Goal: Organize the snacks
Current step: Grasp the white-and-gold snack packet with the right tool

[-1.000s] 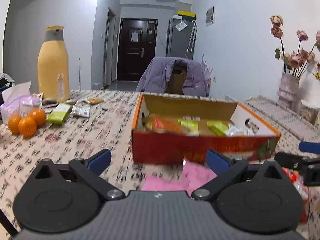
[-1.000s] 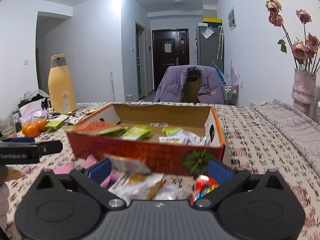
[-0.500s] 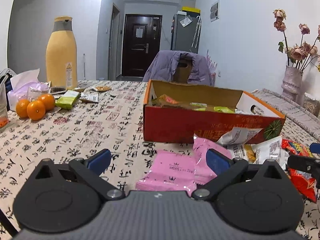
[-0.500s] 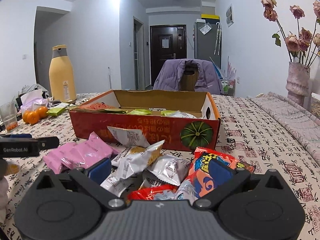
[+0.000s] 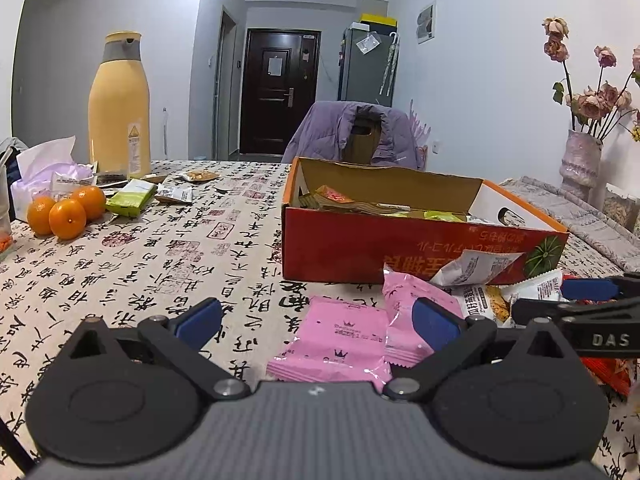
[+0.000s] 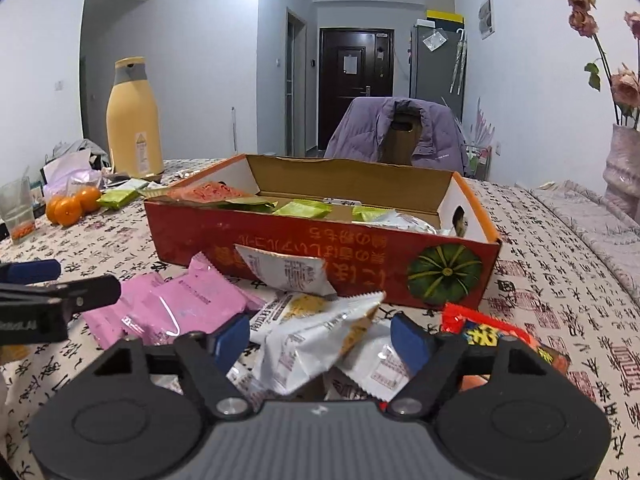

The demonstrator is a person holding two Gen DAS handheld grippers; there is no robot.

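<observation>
An open red cardboard box holding green and orange packets stands mid-table. In front of it lies a loose pile of snacks: pink packets, white packets and a red packet. My left gripper is open and low over the pink packets, its right finger overlapping one. My right gripper straddles a white packet. Its jaws are closing on that packet, and the pads look just clear of it. In the left wrist view the right gripper reaches in at the right edge.
At the far left stand a tall yellow flask, oranges, a green packet and a tissue bag. A plastic cup sits at the left edge. A vase of dried roses stands right; a chair with a purple jacket is behind the box.
Both grippers have sunk toward the table, bringing the snack pile into view. In the last half second the right one moved in over the white packets and its jaws narrowed; the left stayed put.
</observation>
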